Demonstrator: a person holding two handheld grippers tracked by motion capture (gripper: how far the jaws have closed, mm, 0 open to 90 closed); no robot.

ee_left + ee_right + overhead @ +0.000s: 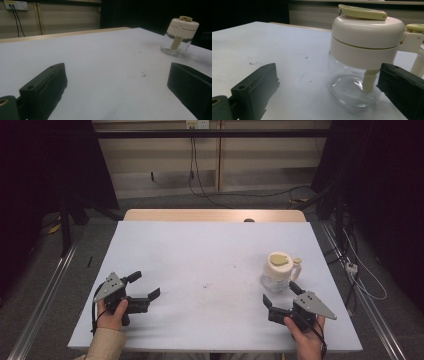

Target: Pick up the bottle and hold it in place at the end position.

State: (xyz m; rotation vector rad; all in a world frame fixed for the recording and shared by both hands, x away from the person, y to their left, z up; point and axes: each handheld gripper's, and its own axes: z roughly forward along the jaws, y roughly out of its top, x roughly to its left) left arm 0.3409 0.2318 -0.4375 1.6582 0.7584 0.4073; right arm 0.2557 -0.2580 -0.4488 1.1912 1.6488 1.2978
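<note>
A small clear glass jar point(279, 272) with a cream lid, a yellow flip tab and a side handle stands upright on the white table at the right. It appears far off at the upper right in the left gripper view point(180, 37) and close up in the right gripper view point(364, 57). My right gripper point(281, 294) rests just in front of the jar, jaws wide apart, nothing between them. My left gripper point(145, 284) lies at the table's front left, held by a hand, jaws spread wide and empty.
The white table top point(210, 265) ends in a wooden strip at the far edge. A few dark specks point(205, 285) mark its middle. Cables point(197, 175) and a wall socket lie beyond the table, and metal rails run along both sides on the floor.
</note>
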